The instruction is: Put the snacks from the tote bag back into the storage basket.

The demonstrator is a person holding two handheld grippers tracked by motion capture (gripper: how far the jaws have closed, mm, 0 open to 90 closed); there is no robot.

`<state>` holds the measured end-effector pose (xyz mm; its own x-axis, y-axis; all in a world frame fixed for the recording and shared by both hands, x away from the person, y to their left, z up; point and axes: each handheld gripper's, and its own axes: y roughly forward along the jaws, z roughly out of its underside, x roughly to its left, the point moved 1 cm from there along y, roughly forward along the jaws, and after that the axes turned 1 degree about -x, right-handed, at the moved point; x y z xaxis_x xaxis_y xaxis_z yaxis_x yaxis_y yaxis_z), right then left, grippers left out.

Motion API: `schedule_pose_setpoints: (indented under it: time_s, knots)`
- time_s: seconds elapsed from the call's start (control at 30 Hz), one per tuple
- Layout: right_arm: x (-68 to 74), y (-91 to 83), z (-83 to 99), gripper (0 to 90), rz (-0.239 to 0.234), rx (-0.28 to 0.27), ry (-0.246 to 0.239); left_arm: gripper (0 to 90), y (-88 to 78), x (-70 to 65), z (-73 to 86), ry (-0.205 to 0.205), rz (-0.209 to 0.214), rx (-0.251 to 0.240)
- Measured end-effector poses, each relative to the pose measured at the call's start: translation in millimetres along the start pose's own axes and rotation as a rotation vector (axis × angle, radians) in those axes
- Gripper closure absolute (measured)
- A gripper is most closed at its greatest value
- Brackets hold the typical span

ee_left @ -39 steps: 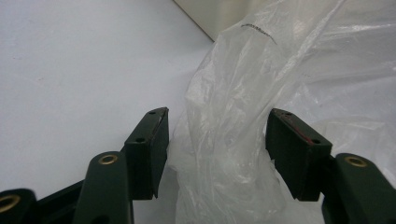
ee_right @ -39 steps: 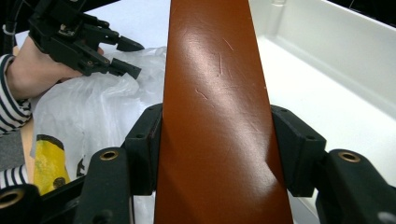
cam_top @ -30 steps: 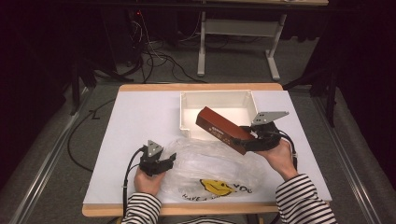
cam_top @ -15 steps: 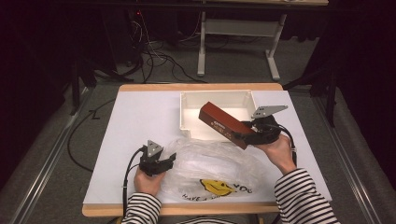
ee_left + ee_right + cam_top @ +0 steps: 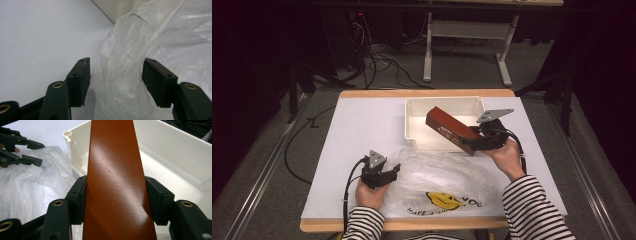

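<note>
A long reddish-brown box hangs tilted over the near right part of a white tray. My right gripper is shut on its near end. In the right gripper view both pads press on the sides of the box within my right gripper, above the tray. My left gripper rests at the left edge of a crumpled clear plastic bag. In the left gripper view, my left gripper has its jaws wide apart, with a loose fold of the bag standing between them.
The bag bears a yellow smiley face near the table's front edge. White table surface lies bare to the left of the tray. Cables and table legs stand on the floor beyond the far edge. My left gripper also appears in the right gripper view.
My right gripper has carried the brown box a little farther over the tray. The left gripper and the bag have stayed where they were.
</note>
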<state>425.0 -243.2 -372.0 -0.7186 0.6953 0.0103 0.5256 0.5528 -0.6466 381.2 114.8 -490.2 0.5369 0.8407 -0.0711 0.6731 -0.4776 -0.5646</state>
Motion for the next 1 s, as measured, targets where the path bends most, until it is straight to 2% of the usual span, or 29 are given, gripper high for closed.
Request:
schedule_pose_setpoints:
  time_s: [0.27,0.57,1.0]
  knots:
    - [-4.1,10.0,-1.6,42.3,0.017,0.009,0.008,40.2,0.0,0.3,0.0,-0.003,-0.002,-0.001]
    - [-10.6,21.9,-1.4,42.3,0.032,0.027,0.046,40.0,-0.3,0.5,0.2,-0.006,-0.001,-0.008]
    - [-8.3,36.4,-12.0,42.3,0.057,0.070,0.003,39.6,-0.3,0.9,0.2,-0.011,0.002,-0.006]
